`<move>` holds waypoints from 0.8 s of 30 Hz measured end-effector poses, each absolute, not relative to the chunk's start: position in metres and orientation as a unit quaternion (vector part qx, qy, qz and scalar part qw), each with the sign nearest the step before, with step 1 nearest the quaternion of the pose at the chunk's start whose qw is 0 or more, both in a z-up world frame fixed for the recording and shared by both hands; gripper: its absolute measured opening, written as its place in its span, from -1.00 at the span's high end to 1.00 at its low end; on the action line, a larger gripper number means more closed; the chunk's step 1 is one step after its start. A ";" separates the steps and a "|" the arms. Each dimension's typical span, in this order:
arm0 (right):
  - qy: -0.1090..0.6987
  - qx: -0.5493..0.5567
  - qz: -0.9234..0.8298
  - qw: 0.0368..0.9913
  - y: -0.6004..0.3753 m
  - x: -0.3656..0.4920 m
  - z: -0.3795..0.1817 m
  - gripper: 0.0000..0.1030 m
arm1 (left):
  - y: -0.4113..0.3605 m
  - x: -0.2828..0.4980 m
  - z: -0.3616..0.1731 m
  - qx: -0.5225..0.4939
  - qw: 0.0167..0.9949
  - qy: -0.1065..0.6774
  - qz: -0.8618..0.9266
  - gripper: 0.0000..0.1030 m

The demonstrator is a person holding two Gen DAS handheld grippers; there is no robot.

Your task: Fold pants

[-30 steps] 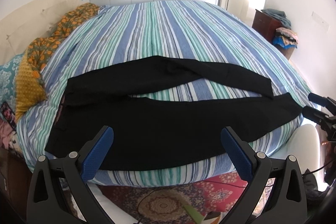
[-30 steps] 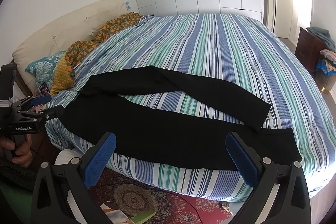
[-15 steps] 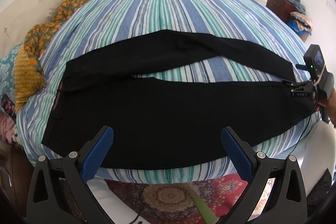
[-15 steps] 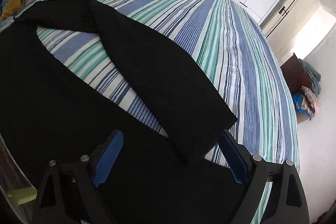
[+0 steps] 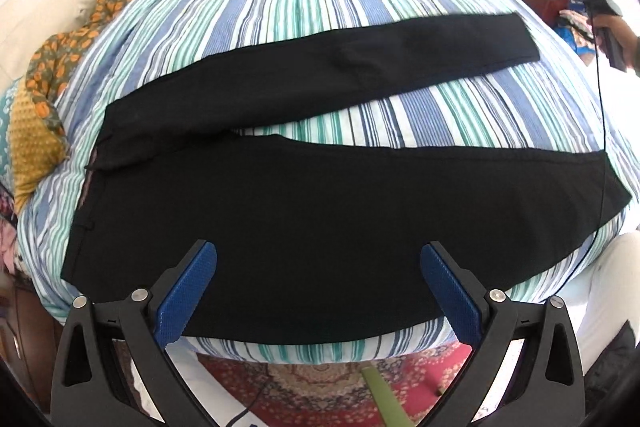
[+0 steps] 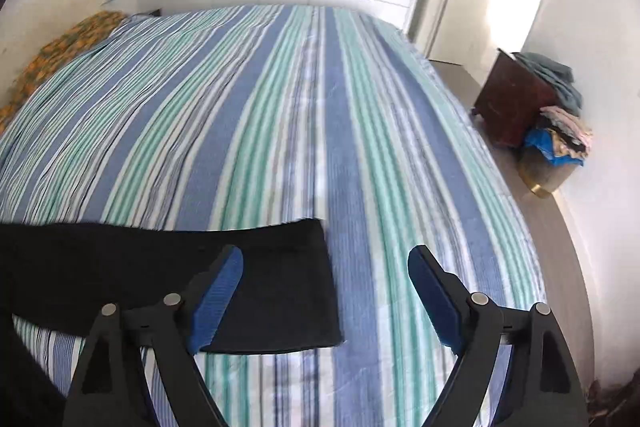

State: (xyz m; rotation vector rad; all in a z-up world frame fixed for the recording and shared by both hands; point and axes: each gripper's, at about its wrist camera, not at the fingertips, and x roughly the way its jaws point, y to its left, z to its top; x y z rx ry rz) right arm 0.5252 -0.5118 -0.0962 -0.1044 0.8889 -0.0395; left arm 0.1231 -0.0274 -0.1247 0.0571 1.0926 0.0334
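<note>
The flat black cloth pants (image 5: pixel 320 219) look matt and finely woven, lying on a striped blue, green and white cotton-like bedspread (image 6: pixel 300 107) with a slightly crinkled weave. The left gripper (image 5: pixel 319 291) and the right gripper (image 6: pixel 325 297) have matt black plastic arms, ribbed blue rubbery pads (image 5: pixel 186 297) and shiny metal pins. A dark brown wooden cabinet (image 6: pixel 508 107) shows a dull sheen.

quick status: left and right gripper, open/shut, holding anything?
Left gripper: open, empty, above the black fabric pants.
Right gripper: open, jaws closing, nothing gripped, over the far leg's cuff.
</note>
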 end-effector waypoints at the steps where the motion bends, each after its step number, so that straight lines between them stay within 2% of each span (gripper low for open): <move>1: 0.433 -0.029 -0.029 0.900 -0.524 0.532 -0.098 -0.64 | -0.027 0.124 -0.127 0.027 0.854 0.519 0.015 -0.98; 4: 0.461 0.089 -0.017 0.883 -0.561 0.528 -0.133 -0.48 | -0.025 0.129 -0.138 0.018 0.842 0.539 0.011 -0.98; 6: 0.488 0.177 -0.001 0.855 -0.577 0.520 -0.170 -0.22 | -0.023 0.132 -0.144 0.011 0.833 0.553 0.010 -0.98; 10: 0.516 0.292 0.005 0.805 -0.582 0.507 -0.240 -0.19 | -0.021 0.135 -0.144 0.009 0.834 0.551 0.019 -0.98; 14: 0.491 0.381 -0.012 0.783 -0.586 0.509 -0.279 -0.17 | -0.020 0.138 -0.151 0.010 0.829 0.559 0.024 -0.98; 16: 0.485 0.380 -0.019 0.788 -0.582 0.510 -0.275 0.50 | -0.020 0.140 -0.156 0.012 0.825 0.565 0.024 -0.98; 17: 0.481 0.359 -0.004 0.800 -0.578 0.511 -0.264 0.61 | -0.019 0.141 -0.159 0.013 0.824 0.566 0.024 -0.98; 20: 0.488 0.225 -0.021 0.843 -0.564 0.504 -0.237 0.58 | -0.012 0.151 -0.166 0.007 0.821 0.571 0.023 -0.98; 22: 0.522 0.191 -0.051 0.830 -0.567 0.500 -0.251 0.35 | -0.001 0.167 -0.169 -0.002 0.824 0.566 0.023 -0.98; 23: 0.527 0.191 -0.065 0.826 -0.571 0.496 -0.255 0.16 | 0.007 0.179 -0.169 -0.007 0.828 0.560 0.029 -0.98; 24: 0.520 0.193 -0.078 0.829 -0.575 0.492 -0.252 -0.19 | 0.017 0.193 -0.168 -0.011 0.833 0.552 0.036 -0.98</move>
